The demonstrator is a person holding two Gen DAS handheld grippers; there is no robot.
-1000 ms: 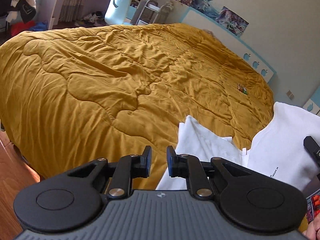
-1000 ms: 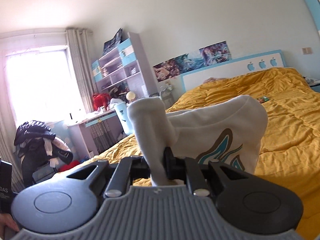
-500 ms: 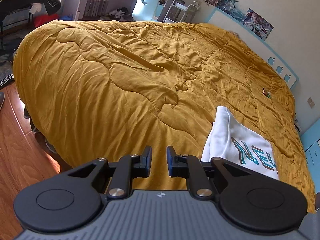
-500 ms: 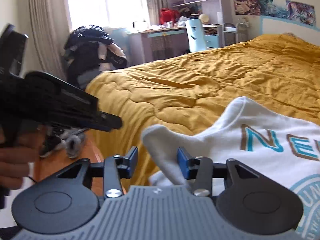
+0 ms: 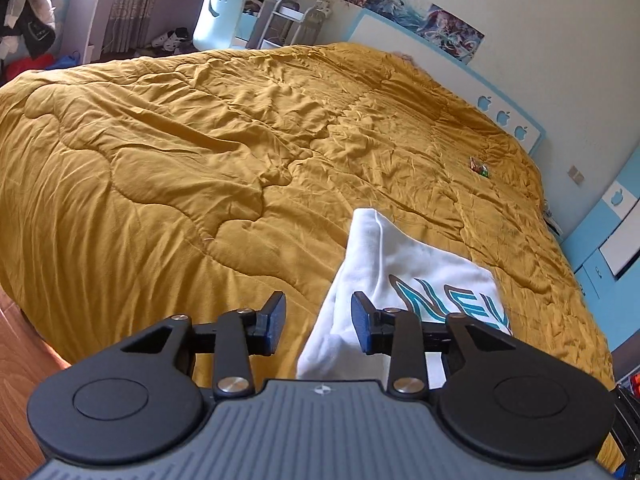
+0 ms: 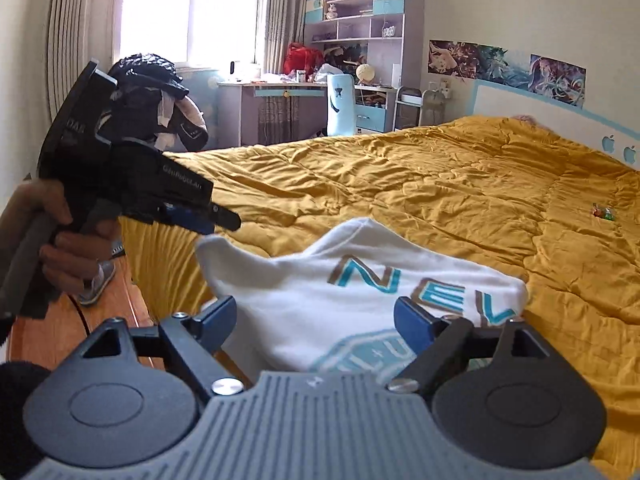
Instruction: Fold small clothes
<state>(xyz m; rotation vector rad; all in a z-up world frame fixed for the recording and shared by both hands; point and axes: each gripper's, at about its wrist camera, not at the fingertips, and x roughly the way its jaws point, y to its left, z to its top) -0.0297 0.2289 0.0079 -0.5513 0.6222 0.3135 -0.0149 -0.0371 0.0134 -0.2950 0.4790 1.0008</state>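
A small white shirt point(image 5: 404, 272) with teal and brown lettering lies on the mustard quilt point(image 5: 200, 152) near the bed's near edge. It also shows in the right wrist view point(image 6: 320, 304). My left gripper point(image 5: 318, 326) is open and empty, just above the shirt's left edge. My right gripper point(image 6: 316, 320) is open wide and empty, with the shirt lying between and beyond its fingers. The left gripper also shows in the right wrist view point(image 6: 216, 218), held in a hand at the left, above the shirt's sleeve.
A small colourful object point(image 5: 479, 168) lies on the quilt far right. A desk point(image 6: 276, 108), a blue chair point(image 6: 340, 104) and shelves stand beyond the bed. A white and blue headboard point(image 5: 460, 80) is at the far side. Wooden floor point(image 5: 16, 344) lies left of the bed.
My right gripper has let go of the shirt and opened wide; the shirt now lies on the quilt. My left gripper has opened and moved over the shirt's left edge.
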